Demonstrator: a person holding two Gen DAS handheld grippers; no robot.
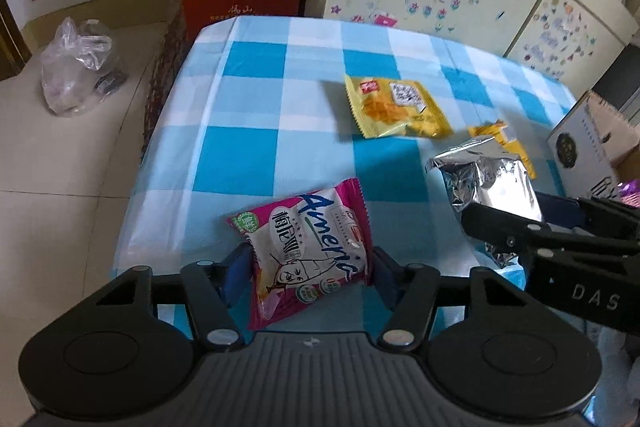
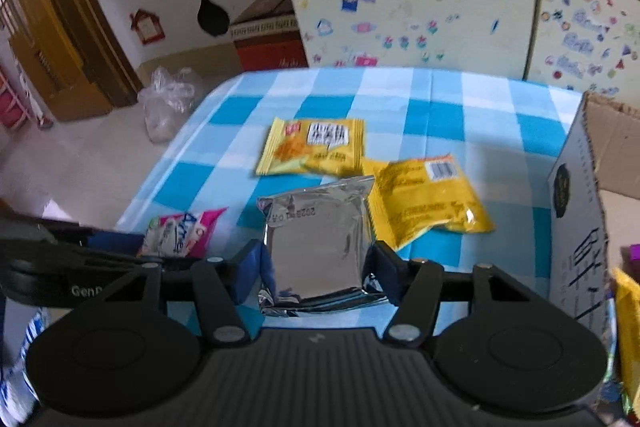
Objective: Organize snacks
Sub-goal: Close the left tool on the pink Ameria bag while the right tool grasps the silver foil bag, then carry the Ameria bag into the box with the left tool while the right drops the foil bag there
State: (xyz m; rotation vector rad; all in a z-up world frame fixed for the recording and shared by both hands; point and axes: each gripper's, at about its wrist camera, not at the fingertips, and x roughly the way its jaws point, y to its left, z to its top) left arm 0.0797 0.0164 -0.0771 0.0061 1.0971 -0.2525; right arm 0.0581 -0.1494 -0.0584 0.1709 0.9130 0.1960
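Left gripper (image 1: 310, 273): pads are pinching the pink-and-white snack packet (image 1: 308, 251) by its sides, packet is sitting upright between the blue pads, near the front edge of the table.
Right gripper (image 2: 318, 269): pads are pressing on the silver foil packet (image 2: 320, 239), holding it tilted just above the cloth, right of the pink one.
Table (image 1: 256, 99): blue-and-white check cloth is covering it, two yellow packets are lying loose further back.
Cardboard box (image 2: 576, 195): is standing open at the right table edge, likely the drop spot for snacks; purple and yellow wrappers are showing beside it at the frame edge.
Step in hand: both grips look made, so lifting and carrying to the box is probably next.
Doing it well: squeezing is best kept light, since the bags are puffed and could crumple or slip; lifting straight up before swinging right is advisable, so the loose yellow packets are not getting dragged; the box wall needs clearing from above.
Yellow packet, front up (image 2: 316, 147): red logo square and dark characters are showing, too blurred to read.
Yellow packet, back up (image 2: 424, 199): barcode is showing, small print is unreadable.
Pink packet writing: "Americ…" in blue script plus Chinese characters and a cartoon figure.
Foil packet writing: a stamped date code is appearing mirrored, not clearly legible.
Gripper marks: "DAS" and "Gen" are showing partly.
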